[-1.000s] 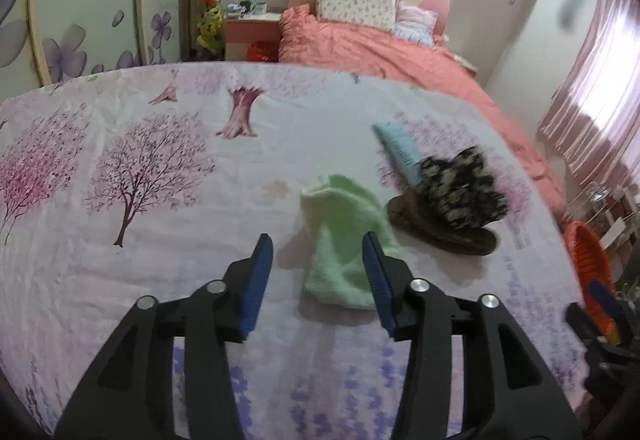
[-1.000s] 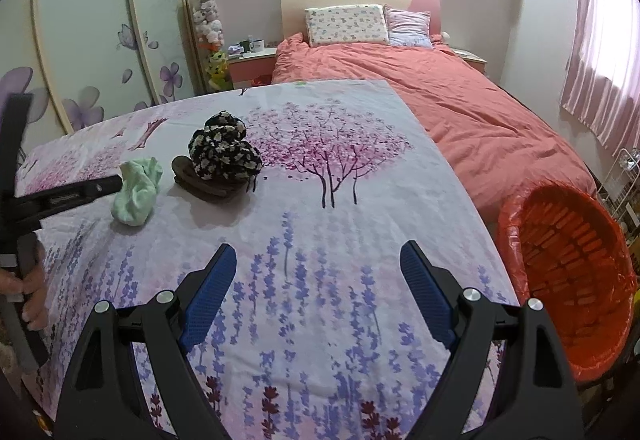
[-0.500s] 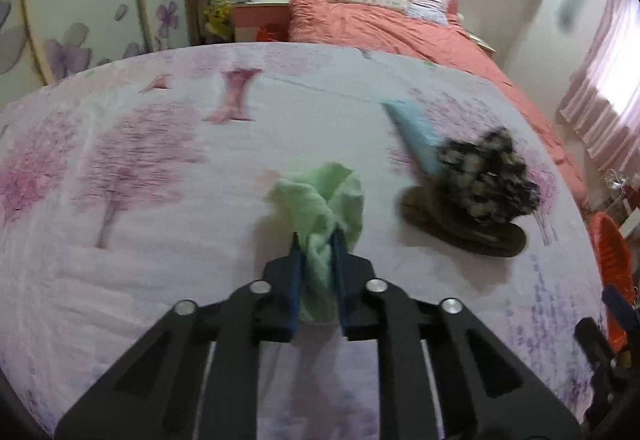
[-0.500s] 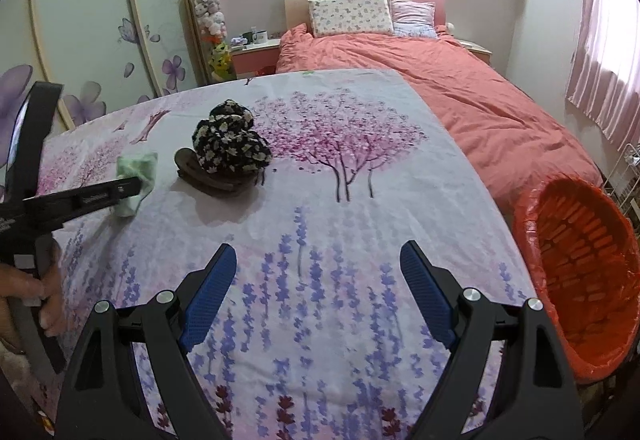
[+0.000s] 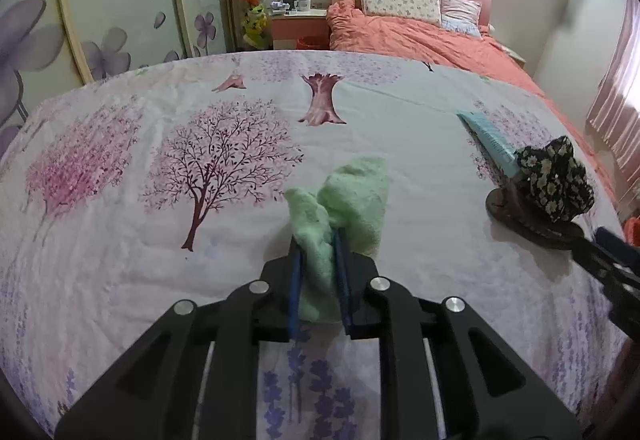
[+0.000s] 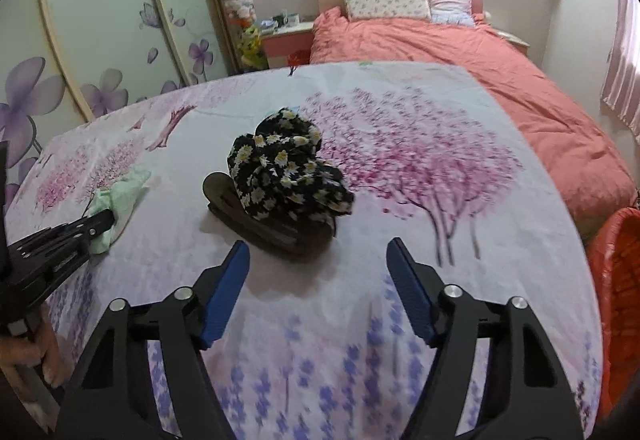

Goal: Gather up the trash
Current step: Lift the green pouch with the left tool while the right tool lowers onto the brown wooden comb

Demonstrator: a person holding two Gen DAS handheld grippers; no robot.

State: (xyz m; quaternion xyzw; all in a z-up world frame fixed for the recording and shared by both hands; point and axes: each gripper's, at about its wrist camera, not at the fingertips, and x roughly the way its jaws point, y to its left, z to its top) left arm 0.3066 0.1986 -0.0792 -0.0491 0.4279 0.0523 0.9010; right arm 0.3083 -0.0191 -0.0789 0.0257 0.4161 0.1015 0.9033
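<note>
A crumpled green cloth [image 5: 352, 192] lies on the flowered sheet [image 5: 200, 160]. My left gripper [image 5: 318, 240] is clamped on its near end, and the jaws are opening slightly with the cloth still pressed between the pads. The right wrist view has the same cloth [image 6: 124, 192] at the left. To the right, a black floral cloth [image 6: 284, 164] rests on a flat brown item [image 6: 256, 216]. My right gripper [image 6: 317, 246] hovers just in front of that pile. Its jaws are closing and hold nothing. A teal item [image 5: 488, 132] lies behind the pile.
An orange basket [image 6: 616, 280] stands on the floor off the sheet's right edge. A coral duvet [image 6: 480, 60] and pillows lie beyond the sheet. At the far left are wardrobe doors [image 6: 100, 40] with flower prints. A hand [image 6: 36, 356] grips the left tool.
My left gripper went from open around the green cloth to shut on it. My right gripper moved closer to the floral cloth pile, and its jaws narrowed.
</note>
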